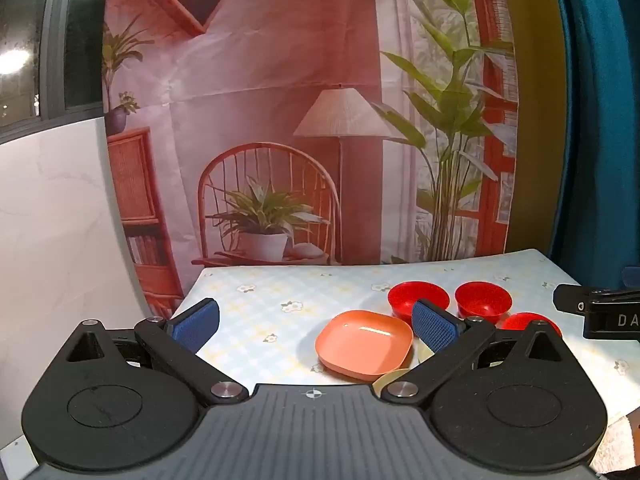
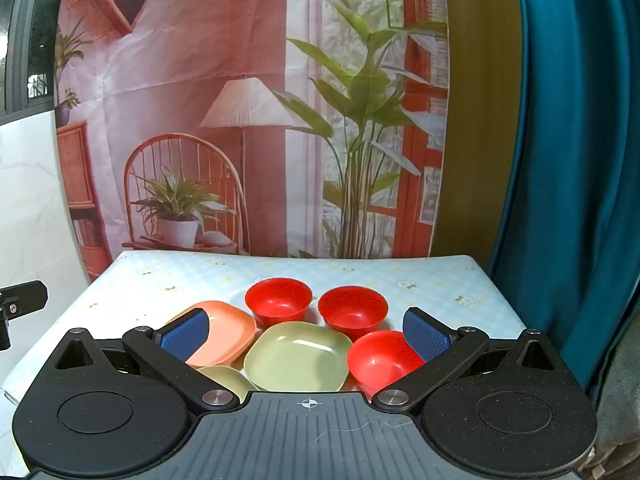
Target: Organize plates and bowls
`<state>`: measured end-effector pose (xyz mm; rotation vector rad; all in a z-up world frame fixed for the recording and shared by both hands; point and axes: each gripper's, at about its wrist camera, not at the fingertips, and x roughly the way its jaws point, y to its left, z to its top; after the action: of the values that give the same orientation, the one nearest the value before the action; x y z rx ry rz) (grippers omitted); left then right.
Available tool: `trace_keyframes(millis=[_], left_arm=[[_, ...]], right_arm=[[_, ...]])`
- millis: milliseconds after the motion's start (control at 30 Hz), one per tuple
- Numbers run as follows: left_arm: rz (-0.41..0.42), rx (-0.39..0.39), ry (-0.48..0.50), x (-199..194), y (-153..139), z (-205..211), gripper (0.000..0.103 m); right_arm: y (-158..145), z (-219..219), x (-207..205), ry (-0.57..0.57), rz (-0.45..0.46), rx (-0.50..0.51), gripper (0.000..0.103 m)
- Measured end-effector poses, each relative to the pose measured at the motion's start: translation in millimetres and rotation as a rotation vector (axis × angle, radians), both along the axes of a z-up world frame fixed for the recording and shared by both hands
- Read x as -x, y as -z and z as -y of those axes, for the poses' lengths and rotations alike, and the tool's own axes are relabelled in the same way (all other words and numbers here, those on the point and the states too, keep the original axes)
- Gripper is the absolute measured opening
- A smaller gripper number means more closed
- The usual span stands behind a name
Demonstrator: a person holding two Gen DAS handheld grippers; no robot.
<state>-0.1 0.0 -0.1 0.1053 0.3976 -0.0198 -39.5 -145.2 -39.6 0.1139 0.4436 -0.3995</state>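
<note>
Since the green plate lies straight ahead of the right gripper, squarely between its spread, empty fingers, that hand looks better placed to start than the left gripper, also spread and empty, with the orange plate ahead and slightly right. Three red bowls cluster just beyond and right of the green plate. All rest on a floral tablecloth before a printed backdrop.
</note>
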Motion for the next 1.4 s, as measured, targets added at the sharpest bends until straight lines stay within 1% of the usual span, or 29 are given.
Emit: trace_keyframes(millis=[100,1400], left_arm=[[0.002,-0.01,-0.002,0.0,0.2,0.3,0.103],[-0.007,-0.001,-0.009,-2.8,-1.3,-2.2,0.103]], right_arm=[[0.1,-0.1,-0.1,0.0,-0.004,-0.002,0.103],[-0.4,0.2,-1.2,0.0,-0.003,0.003,0.103]])
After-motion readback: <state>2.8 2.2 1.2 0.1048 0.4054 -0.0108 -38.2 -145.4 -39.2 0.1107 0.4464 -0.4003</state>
